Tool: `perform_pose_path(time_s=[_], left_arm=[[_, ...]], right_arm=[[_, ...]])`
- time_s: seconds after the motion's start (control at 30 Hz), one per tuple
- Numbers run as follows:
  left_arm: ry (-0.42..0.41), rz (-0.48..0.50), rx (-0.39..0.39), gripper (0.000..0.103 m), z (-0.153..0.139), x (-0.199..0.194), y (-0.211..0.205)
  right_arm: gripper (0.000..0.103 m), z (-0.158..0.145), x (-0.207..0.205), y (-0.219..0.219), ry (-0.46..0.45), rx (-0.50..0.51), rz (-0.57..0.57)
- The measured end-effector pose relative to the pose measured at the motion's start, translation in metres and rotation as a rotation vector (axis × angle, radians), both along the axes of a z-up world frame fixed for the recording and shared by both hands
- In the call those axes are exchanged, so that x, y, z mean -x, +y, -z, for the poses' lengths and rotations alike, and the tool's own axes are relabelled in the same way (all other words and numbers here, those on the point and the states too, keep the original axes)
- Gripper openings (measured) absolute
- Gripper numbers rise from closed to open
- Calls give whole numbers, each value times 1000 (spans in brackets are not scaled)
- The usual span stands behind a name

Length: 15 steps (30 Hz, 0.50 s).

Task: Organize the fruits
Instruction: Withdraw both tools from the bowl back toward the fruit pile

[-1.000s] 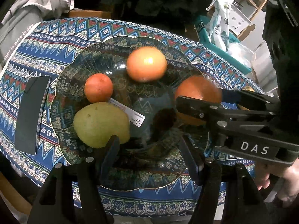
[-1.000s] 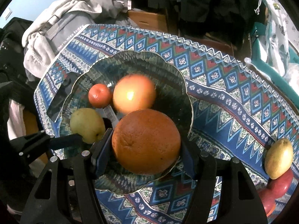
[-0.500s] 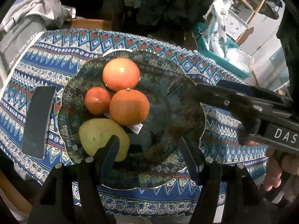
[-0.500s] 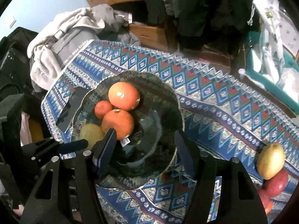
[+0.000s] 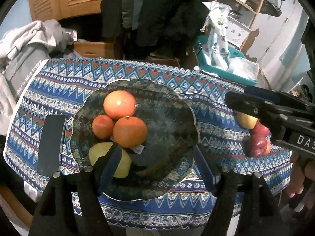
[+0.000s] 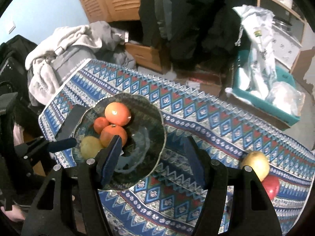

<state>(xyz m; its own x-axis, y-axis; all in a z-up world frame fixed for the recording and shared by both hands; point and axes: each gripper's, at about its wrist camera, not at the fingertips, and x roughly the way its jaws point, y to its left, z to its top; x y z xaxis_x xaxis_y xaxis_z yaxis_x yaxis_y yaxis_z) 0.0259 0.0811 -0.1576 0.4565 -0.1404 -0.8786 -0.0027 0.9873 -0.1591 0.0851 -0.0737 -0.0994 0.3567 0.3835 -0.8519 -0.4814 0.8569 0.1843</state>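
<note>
A dark glass bowl (image 5: 177, 118) (image 6: 155, 122) on the patterned tablecloth holds a large orange (image 5: 119, 104), a small red-orange fruit (image 5: 102, 126), another orange (image 5: 130, 131) (image 6: 113, 134) and a yellow-green pear (image 5: 98, 153) (image 6: 89, 146). My left gripper (image 5: 157, 157) is open and empty above the bowl's near side. My right gripper (image 6: 152, 143) is open and empty, above the bowl's right side. A yellow pear (image 6: 256, 163) (image 5: 246, 120) and red apples (image 6: 272, 185) (image 5: 258, 141) lie on the cloth at the right.
A black flat object (image 5: 51, 143) lies on the cloth left of the bowl. Grey clothes (image 5: 29, 45) are piled beyond the table's left end. A teal bin with plastic bags (image 5: 222, 63) stands behind the table at the right.
The right gripper let go of the orange into the bowl beside the other fruit, opened, and pulled up and back. Both cameras rose, and the right gripper shifted right.
</note>
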Motion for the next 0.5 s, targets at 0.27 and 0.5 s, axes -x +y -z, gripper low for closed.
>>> perform_pose_path(time_s=[0.27, 0.5], left_arm=[[-23, 49, -16, 77, -12, 0, -23], [-60, 86, -27, 79, -30, 5, -44]], right_arm=[[67, -18, 7, -30, -40, 12, 45], [67, -34, 17, -64, -77, 22, 95]])
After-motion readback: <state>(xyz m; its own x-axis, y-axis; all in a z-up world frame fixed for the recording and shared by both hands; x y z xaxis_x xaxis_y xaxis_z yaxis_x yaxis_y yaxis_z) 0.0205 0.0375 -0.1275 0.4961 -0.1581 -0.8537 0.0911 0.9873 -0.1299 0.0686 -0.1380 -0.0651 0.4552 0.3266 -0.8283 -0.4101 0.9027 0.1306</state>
